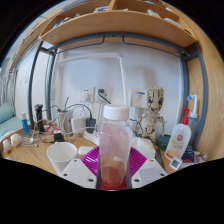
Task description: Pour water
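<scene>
A clear plastic bottle [114, 147] with a white cap stands upright between my gripper's fingers, holding a little amber liquid near its bottom. My gripper [113, 172] is shut on the bottle, the magenta pads [92, 160] pressing its lower body from both sides. A white paper cup [62, 156] stands on the wooden desk [35, 160] just left of the left finger, its mouth open upward and apart from the bottle.
A white lotion bottle [179, 142] with a red top stands right of the fingers. A small wooden figure [153, 115] and a rack of small items [45, 126] sit toward the wall. A wooden shelf [115, 25] spans overhead.
</scene>
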Motion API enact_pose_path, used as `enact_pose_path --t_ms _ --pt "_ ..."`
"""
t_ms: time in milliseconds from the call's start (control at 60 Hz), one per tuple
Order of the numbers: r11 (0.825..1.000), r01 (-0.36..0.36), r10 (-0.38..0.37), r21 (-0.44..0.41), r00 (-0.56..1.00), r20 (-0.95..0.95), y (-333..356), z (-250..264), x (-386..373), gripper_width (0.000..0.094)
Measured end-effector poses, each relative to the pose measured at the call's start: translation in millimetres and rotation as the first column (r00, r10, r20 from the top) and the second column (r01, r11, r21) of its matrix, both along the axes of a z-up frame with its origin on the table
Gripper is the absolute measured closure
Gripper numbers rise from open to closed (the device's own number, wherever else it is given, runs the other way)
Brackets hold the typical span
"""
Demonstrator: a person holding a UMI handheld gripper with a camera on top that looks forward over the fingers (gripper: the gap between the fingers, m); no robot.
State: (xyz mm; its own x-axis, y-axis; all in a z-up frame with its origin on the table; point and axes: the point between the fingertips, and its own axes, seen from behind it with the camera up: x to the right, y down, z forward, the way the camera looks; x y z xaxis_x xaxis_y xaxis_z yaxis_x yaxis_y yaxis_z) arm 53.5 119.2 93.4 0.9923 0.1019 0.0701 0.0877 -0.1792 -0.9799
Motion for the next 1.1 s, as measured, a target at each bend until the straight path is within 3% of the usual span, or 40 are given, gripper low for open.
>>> enact_pose_path --t_ms 200,283,333,467,600,717,967,1100 --pt "1.000 0.016 -0.016 0.025 1.000 0.011 -2 1 2 0.0470" --pt "0.999 0.019 -0.020 -0.030 1.000 -0.008 -7 -6 4 0.0233" --pt "0.999 0.022 -0.023 -0.048 1.000 -0.019 -15 -7 6 0.0156" --pt "0.992 0.059 -0.060 -0.114 0.998 -0.008 -55 -11 18 0.0137" --pt "0.967 0.099 -0.111 -0.234 0.993 -0.038 -114 -11 21 0.0135" --pt "0.951 0.128 -0.150 -0.281 0.987 -0.059 -156 15 21 0.0130" --pt "0.968 0.113 -0.132 -0.225 0.989 -0.072 -186 90 22 0.0127" --pt "0.968 0.108 -0.135 -0.225 0.985 -0.108 -192 108 33 0.0122"
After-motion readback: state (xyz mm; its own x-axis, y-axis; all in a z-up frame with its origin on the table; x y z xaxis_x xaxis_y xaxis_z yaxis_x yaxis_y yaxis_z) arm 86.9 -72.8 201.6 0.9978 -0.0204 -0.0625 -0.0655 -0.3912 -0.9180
